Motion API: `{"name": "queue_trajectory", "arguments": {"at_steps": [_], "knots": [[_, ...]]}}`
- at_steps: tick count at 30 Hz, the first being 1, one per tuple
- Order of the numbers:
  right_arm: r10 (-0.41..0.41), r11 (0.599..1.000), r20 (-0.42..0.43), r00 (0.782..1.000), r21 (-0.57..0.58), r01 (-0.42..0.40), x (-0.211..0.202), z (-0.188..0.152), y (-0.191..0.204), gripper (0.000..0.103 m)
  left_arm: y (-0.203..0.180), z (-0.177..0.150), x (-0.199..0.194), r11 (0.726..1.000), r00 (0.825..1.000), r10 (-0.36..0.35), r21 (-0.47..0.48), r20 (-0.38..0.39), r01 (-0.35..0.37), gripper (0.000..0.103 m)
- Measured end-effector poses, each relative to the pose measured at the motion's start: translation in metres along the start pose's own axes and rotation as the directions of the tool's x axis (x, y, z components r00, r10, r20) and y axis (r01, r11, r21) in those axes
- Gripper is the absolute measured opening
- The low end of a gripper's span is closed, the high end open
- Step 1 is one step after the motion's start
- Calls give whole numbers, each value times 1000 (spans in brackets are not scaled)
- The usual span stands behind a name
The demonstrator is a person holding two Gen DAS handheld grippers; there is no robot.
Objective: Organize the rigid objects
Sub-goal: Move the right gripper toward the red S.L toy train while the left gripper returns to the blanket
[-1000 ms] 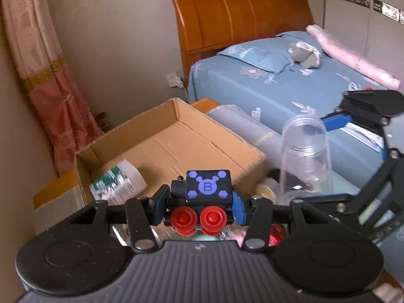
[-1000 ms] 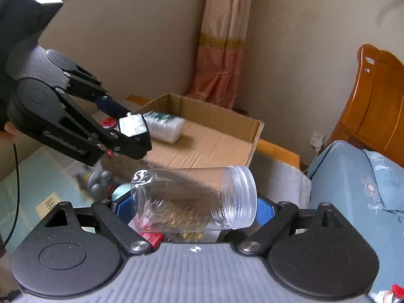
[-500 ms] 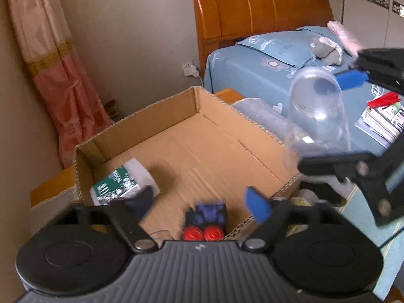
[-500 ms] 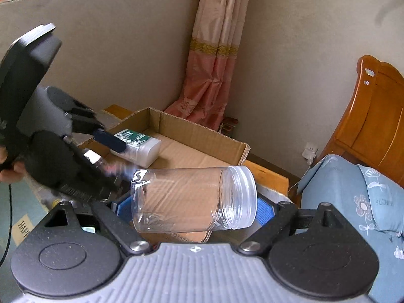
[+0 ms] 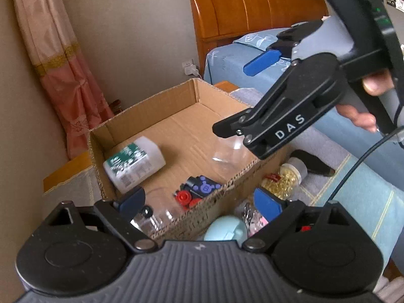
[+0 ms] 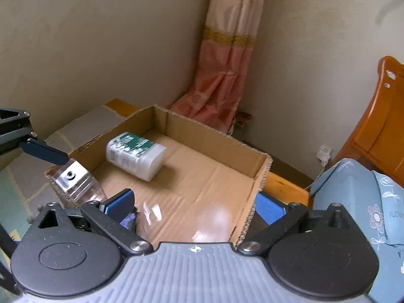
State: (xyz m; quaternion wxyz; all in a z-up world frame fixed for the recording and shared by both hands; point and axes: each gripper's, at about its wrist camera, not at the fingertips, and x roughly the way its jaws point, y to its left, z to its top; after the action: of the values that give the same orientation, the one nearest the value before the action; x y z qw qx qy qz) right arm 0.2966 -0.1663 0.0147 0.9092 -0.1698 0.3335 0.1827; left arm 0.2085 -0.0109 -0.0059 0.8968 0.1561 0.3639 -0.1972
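Observation:
An open cardboard box [image 5: 151,116] [image 6: 209,131] holds a white bottle with a green label [image 5: 133,162] [image 6: 135,155], a blue toy train with red wheels [image 5: 198,192] and a clear plastic jar [image 5: 229,151] [image 6: 181,217], blurred, lying near the box's front right. My left gripper [image 5: 199,202] is open and empty above the box's near edge. My right gripper [image 6: 193,204] is open and empty over the box; it also shows in the left wrist view [image 5: 252,96].
A small clear block with a black knob [image 5: 146,217] [image 6: 74,184] sits by the box's edge. Outside the box lie a jar of yellow capsules [image 5: 285,179], a light blue round object [image 5: 226,231] and small items. A bed [image 5: 227,60] and wooden headboard [image 5: 252,2] stand behind.
My left gripper opened and dropped the toy train into the box. My right gripper carried the clear jar over the box and opened; the jar now lies in the box.

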Motion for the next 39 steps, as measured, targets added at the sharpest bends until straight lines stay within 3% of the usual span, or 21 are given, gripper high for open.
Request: {"name": "queue_trajectory", "arguments": {"at_steps": [8,18,22,34,39], "knots": [[-13,1000,-8,1000,8,13,-23,-15,11,103,3,-11,-13,999,1000,4,-48,12,-3,96],[-7,997,-19,1000,75,8,-49,-48,30,103,2,-32,-31,987,995,96,-129,12,-94,97],[4,992,-21,1000,128,-1,-56,-64,41,103,2,-44,-37,983,995,99,-159,13,-95,98],[-36,964,-98,995,258,60,-53,-120,75,103,8,-88,-16,954,992,93,-278,-88,-114,98],[-38,936,-131,991,343,81,-39,-138,76,103,10,-94,-6,935,991,96,-332,-90,-121,98]]}}
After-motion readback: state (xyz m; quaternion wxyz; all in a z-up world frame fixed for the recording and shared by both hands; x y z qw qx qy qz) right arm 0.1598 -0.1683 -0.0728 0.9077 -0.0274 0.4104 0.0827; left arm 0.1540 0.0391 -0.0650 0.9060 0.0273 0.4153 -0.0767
